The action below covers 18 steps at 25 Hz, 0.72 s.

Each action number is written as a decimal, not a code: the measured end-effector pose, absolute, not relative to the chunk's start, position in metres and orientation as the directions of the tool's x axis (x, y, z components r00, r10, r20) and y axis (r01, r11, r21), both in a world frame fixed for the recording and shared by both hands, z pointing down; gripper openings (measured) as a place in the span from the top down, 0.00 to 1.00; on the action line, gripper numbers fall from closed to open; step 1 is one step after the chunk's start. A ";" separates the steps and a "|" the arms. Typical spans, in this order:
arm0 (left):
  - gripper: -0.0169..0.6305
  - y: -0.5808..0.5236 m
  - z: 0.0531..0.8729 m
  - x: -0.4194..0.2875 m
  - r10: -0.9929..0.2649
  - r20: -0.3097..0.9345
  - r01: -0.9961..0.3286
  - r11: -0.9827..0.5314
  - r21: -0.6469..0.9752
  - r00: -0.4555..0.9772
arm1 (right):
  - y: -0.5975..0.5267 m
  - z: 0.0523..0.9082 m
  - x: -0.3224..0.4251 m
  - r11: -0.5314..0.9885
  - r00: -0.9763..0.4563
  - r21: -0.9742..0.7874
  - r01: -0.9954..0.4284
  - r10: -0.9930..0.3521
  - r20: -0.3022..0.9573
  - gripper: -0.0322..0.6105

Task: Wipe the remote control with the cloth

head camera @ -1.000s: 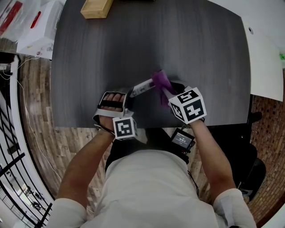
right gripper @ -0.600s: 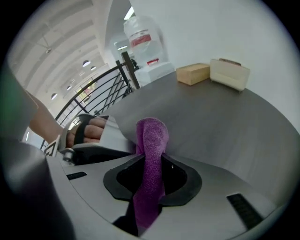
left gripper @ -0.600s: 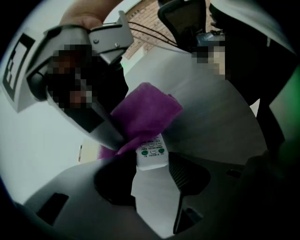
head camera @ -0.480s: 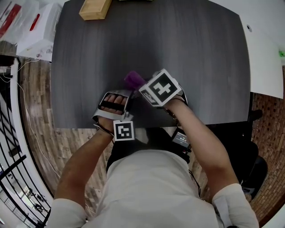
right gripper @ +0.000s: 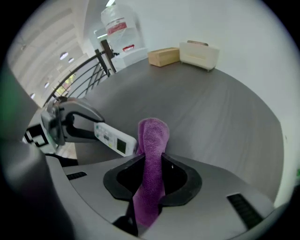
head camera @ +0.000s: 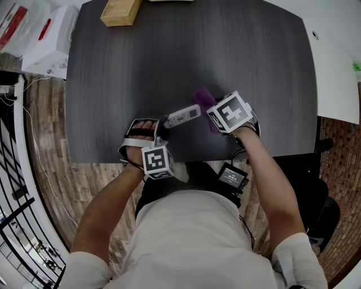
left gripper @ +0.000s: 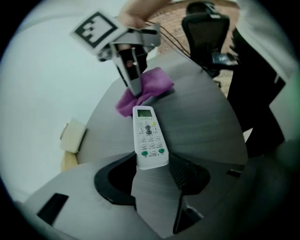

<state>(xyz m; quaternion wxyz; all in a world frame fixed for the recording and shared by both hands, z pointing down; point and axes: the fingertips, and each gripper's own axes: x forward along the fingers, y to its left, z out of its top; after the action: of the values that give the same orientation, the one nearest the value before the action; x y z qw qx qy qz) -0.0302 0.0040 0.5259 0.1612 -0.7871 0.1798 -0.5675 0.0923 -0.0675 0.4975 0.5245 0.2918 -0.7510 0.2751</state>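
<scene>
The left hand-held gripper (left gripper: pixel 152 171) clamps the white remote control (left gripper: pixel 149 136) by its button end above the bench (head camera: pixel 225 56). The right hand-held gripper (right gripper: pixel 151 180) pinches the purple cloth (right gripper: pixel 152 140), just beside the display end. Wiping seems under way, not finished.

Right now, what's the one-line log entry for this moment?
left gripper: shut on remote control | right gripper: shut on cloth | cloth: at remote's display end

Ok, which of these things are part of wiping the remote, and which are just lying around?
In use: remote control in the left gripper; purple cloth in the right gripper.
Lying about: wooden block, white container, both at the table's far end.
</scene>
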 end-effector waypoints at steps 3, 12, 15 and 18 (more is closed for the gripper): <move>0.65 0.021 0.525 -0.022 -0.226 0.893 -0.291 -0.950 -0.113 0.389 | -0.061 0.500 0.116 0.652 -0.273 -0.085 -0.754 -0.193 0.942 0.81; 0.65 0.027 0.469 0.022 -0.170 0.068 -0.025 0.245 0.969 0.983 | -0.047 0.475 0.107 0.611 -0.394 -0.126 -0.782 -0.326 0.860 0.81; 0.65 0.025 0.474 0.018 -0.245 0.041 0.030 0.282 0.959 0.969 | -0.053 0.469 0.100 0.612 -0.413 -0.113 -0.783 -0.376 0.829 0.81; 0.65 0.019 0.476 0.013 -0.348 0.005 0.124 0.346 0.930 0.938 | -0.064 0.451 0.092 0.598 -0.453 -0.110 -0.794 -0.461 0.763 0.81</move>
<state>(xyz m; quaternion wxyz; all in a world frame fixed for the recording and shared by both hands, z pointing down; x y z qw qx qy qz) 0.0134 0.0189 0.4763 -0.8140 -0.5534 0.1012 0.1447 0.0924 -0.0639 0.4509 0.3562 0.3827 -0.8199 0.2333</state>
